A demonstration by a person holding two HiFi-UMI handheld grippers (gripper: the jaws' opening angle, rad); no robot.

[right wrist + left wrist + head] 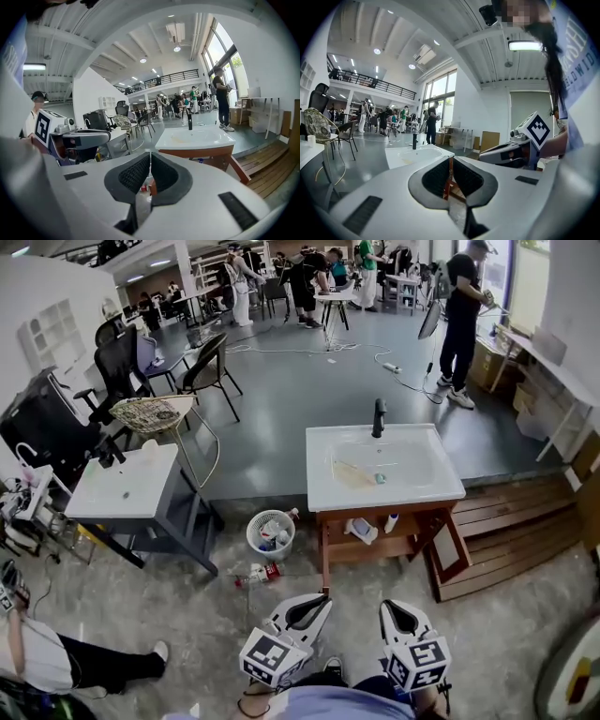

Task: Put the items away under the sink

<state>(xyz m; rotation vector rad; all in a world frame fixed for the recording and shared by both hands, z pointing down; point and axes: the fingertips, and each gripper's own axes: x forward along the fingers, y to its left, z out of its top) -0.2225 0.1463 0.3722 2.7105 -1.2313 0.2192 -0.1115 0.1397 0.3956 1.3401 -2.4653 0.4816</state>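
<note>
Bottle (258, 575) lies on floor (187, 620) beyond closed fingers (305, 611).

- The white sink (323, 493) at the centre of the head view stands on a wooden frame. A yellowish cloth (352, 474) and a small teal thing (381, 478) lie in its basin.
- The wooden shelf (375, 550) below it carries a white container (362, 531) and a white bottle (391, 522).
- On the grey floor (187, 615), left of the frame, stands a white waste basket (271, 533). A bottle (258, 574) lies on its side just below the basket.
- A white-topped table (112, 493) at the left bears a cup (150, 445).
</note>
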